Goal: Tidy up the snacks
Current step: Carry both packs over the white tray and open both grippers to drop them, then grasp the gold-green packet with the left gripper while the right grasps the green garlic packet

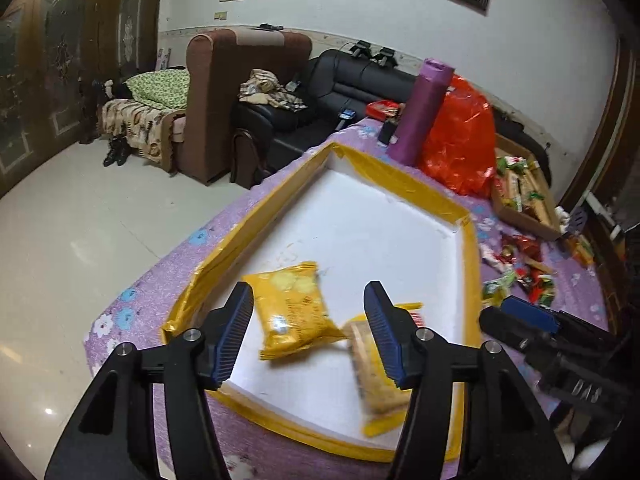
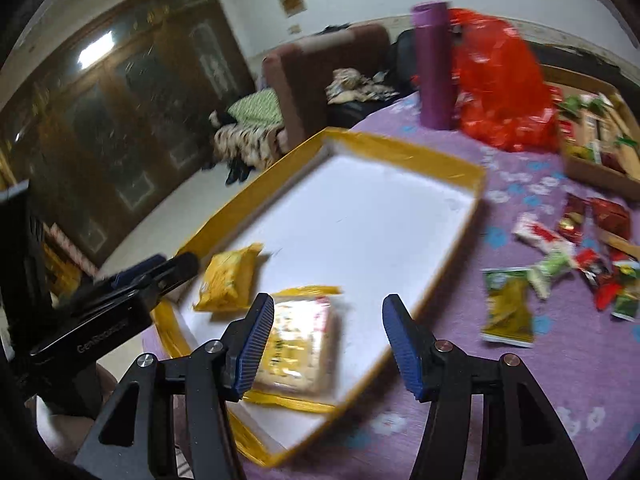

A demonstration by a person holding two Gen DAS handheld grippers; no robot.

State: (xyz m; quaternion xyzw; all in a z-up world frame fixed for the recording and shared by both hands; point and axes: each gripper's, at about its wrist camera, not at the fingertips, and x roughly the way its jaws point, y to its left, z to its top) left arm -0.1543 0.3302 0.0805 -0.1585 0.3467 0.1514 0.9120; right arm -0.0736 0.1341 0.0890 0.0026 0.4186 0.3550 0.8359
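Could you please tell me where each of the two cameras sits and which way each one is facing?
Left wrist: on the left gripper, angled down over the white tray and its yellow snack packet; the right gripper shows at right.
Right wrist: on the right gripper, angled down at the tray's near corner and the biscuit packet; the left gripper shows at left.
Shared: tray, both packets, purple cylinder, red bag.

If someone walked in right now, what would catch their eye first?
The big white tray with yellow taped edges fills the middle of the purple table, with two yellow snack packs at its near end. Behind it stand a purple roll and a bright red bag.
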